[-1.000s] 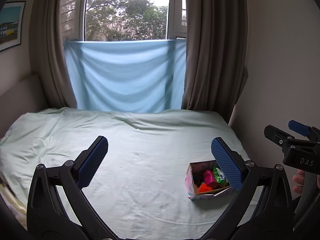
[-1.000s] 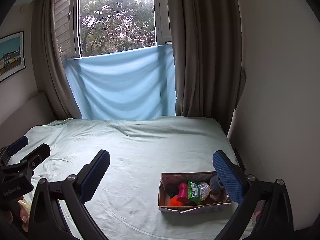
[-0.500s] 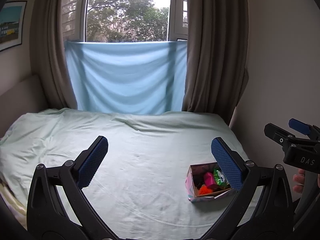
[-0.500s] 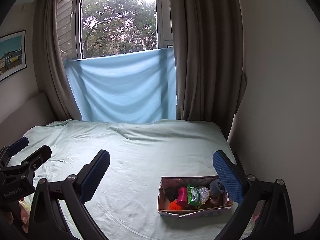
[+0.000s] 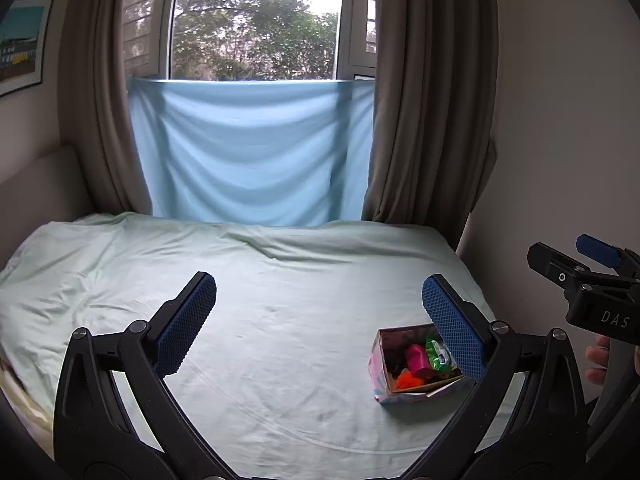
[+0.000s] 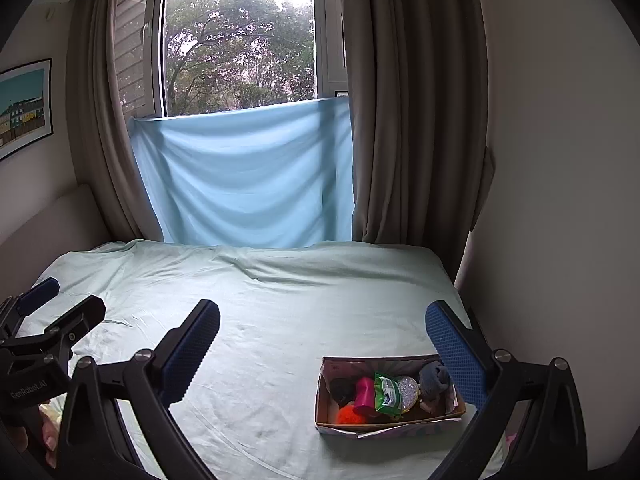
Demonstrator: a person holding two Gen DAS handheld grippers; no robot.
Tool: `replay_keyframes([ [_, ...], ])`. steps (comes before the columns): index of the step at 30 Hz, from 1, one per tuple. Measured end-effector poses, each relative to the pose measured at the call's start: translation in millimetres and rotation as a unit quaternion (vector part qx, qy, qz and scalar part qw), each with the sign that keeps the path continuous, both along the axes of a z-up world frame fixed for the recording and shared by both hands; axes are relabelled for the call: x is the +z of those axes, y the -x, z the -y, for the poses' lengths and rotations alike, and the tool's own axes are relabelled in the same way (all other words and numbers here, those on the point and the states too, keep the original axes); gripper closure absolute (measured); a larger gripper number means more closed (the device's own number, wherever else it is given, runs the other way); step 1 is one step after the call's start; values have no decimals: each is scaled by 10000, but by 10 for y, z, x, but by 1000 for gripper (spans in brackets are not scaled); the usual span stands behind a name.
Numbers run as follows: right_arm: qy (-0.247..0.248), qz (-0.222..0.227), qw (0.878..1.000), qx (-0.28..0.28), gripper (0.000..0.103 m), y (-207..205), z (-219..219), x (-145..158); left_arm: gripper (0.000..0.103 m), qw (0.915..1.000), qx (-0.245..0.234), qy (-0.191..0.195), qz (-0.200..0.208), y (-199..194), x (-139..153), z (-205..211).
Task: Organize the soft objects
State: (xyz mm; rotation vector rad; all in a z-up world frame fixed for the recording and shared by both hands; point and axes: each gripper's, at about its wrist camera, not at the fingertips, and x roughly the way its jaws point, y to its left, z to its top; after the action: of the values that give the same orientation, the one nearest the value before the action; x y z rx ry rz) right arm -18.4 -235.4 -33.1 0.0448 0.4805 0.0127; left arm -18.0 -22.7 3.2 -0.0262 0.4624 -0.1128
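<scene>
We are holding the left gripper (image 5: 319, 322) and right gripper (image 6: 322, 346) above the bed (image 6: 280, 304), both jaws wide and empty. The box (image 6: 390, 426) of soft toys is sitting near the bed's right edge.

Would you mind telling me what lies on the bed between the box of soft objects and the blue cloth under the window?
Only bare, wrinkled bedsheet; the right wrist view shows nothing between the box and the blue cloth.
</scene>
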Motion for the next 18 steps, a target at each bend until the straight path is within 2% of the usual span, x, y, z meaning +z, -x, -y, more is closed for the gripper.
replay_keyframes([
  [18, 4, 22, 10000, -75, 1, -100, -43, 23, 0, 9999, 62, -102, 76, -70, -35, 0],
])
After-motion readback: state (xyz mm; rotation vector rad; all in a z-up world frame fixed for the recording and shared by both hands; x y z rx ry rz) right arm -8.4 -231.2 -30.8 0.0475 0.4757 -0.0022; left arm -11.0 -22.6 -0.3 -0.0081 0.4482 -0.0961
